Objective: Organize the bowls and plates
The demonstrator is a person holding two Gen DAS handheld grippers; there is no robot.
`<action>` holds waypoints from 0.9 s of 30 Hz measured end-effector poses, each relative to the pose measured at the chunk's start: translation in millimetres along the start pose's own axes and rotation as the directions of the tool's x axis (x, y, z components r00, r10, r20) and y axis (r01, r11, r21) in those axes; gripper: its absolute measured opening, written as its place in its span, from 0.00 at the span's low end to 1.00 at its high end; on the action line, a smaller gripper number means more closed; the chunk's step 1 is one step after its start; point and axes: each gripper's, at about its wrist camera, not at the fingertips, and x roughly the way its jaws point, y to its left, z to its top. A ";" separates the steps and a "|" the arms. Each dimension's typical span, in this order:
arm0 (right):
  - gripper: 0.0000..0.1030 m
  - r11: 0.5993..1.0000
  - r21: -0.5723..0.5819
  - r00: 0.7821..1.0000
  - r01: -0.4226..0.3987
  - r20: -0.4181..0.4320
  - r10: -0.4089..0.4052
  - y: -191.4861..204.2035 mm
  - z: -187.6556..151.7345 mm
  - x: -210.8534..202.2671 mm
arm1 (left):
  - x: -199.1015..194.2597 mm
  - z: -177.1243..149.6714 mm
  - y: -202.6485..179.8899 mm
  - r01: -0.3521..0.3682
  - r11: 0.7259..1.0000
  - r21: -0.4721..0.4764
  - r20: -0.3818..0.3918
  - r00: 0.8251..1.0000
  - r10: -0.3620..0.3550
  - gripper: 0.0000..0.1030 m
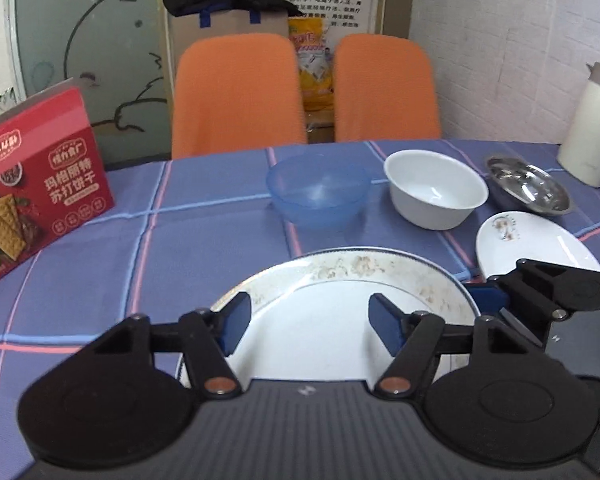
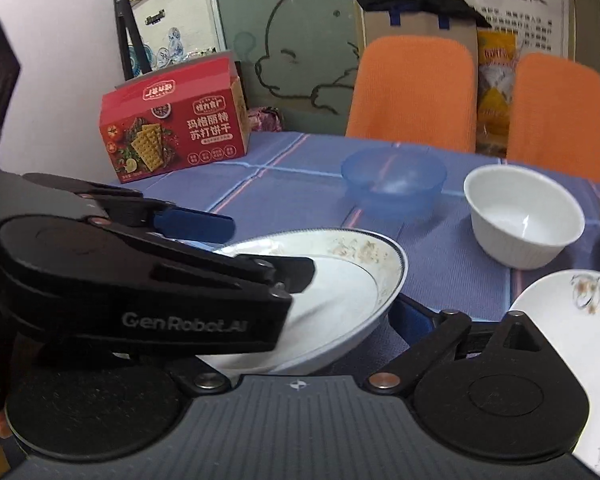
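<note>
- The patterned plate (image 1: 340,292) with the dark rim line sits nearest me on the checked blue tablecloth (image 1: 100,232); from the right wrist view it looks tilted, its right edge raised.
- My left gripper (image 1: 310,322) hangs over that plate with its blue pads (image 1: 236,320) spread wide, nothing between them.
- My right gripper (image 1: 496,300) is at the plate's right edge; I see only one blue pad (image 2: 414,322) of it, tucked under the rim, and the left tool hides the other, so I cannot tell whether it is clamped.
- Just right of that lies a small white plate (image 1: 536,244) with a brown motif.
- Further back stand a clear blue bowl (image 1: 318,190), a white bowl (image 1: 436,188) and a steel dish (image 1: 528,184), in a row from left to right.
- A red cracker box (image 1: 40,184) stands at the left, a cream jug (image 1: 588,128) at the far right.
- Two orange chairs (image 1: 236,92) face me across the table.
</note>
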 end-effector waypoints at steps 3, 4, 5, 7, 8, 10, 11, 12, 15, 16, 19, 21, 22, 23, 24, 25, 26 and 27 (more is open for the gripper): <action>0.83 1.000 -0.002 1.000 0.025 -0.019 -0.025 -8.3 -0.2 12.1 | 8.5 1.2 9.5 0.004 0.999 -0.033 -0.012 1.000 -0.005 0.66; 0.83 1.000 0.001 0.999 0.027 -0.023 -0.027 -10.6 0.4 14.1 | 10.9 1.3 11.5 -0.007 1.000 -0.028 -0.010 1.000 0.007 0.66; 0.83 1.000 0.003 1.000 0.024 -0.020 -0.024 -12.5 0.9 15.1 | 12.8 2.0 13.3 -0.015 0.999 -0.028 -0.008 1.000 0.015 0.66; 0.83 1.000 0.008 1.000 0.023 -0.018 -0.022 -14.1 1.1 17.3 | 14.4 2.9 17.9 -0.010 0.999 -0.048 -0.009 1.000 0.010 0.68; 0.83 1.000 0.006 1.000 0.023 -0.021 -0.023 -14.7 1.1 18.8 | 14.7 3.5 20.8 -0.006 0.998 -0.056 -0.009 1.000 0.006 0.69; 0.83 1.000 0.003 0.999 0.022 -0.040 -0.021 -15.3 -0.2 21.2 | 10.6 3.5 28.0 -0.024 0.997 -0.072 0.004 1.000 0.025 0.78; 0.84 1.000 0.010 0.999 0.017 -0.043 -0.016 -15.6 -2.2 20.2 | 5.4 2.2 32.5 -0.036 0.997 -0.075 0.019 0.999 0.038 0.82; 0.84 1.000 0.017 0.999 0.008 -0.042 -0.008 -15.8 -3.2 18.6 | 0.6 1.0 38.0 -0.042 0.996 -0.082 0.027 0.999 0.044 0.85; 0.85 1.000 0.021 0.998 -0.003 -0.065 0.004 -14.9 -6.1 18.8 | -5.7 -5.8 54.4 -0.021 0.994 -0.109 0.014 1.000 0.022 0.88; 0.85 1.000 0.020 0.998 0.000 -0.067 0.002 -13.9 -7.1 18.9 | -5.0 -8.8 57.6 -0.011 0.994 -0.113 0.003 1.000 0.012 0.88; 0.85 1.000 -0.002 0.997 0.001 -0.071 -0.002 -9.8 -8.9 19.0 | 2.8 -21.0 62.9 -0.012 0.992 -0.127 -0.041 0.999 0.007 0.88; 0.85 1.000 0.021 0.998 -0.002 -0.058 0.003 -12.2 -8.8 15.3 | 6.8 -27.0 66.3 -0.012 0.989 -0.148 -0.053 0.999 0.004 0.88; 0.85 1.000 0.030 0.998 -0.007 -0.061 0.008 -13.1 -8.3 15.1 | 7.0 -29.5 66.3 0.002 0.987 -0.159 -0.053 0.999 -0.010 0.88; 0.85 1.000 0.026 0.997 -0.008 -0.071 0.010 -12.8 -8.0 16.7 | 8.4 -30.8 65.9 0.016 0.986 -0.164 -0.056 0.998 -0.026 0.88; 0.85 1.000 0.009 0.996 0.003 -0.085 -0.002 -10.7 -7.8 17.9 | 9.9 -31.8 64.7 0.026 0.986 -0.165 -0.062 0.997 -0.037 0.88; 0.85 1.000 -0.008 0.996 0.012 -0.091 -0.013 -8.4 -8.3 17.8 | 11.1 -32.9 63.0 0.031 0.986 -0.163 -0.068 0.997 -0.043 0.88; 0.85 1.000 -0.019 0.995 0.014 -0.096 -0.016 -6.9 -9.4 17.4 | 11.6 -34.2 60.8 0.033 0.987 -0.159 -0.070 0.997 -0.044 0.88; 0.85 1.000 -0.029 0.995 0.012 -0.098 -0.015 -5.7 -10.6 16.6 | 12.2 -35.3 59.4 0.033 0.987 -0.156 -0.069 0.997 -0.045 0.88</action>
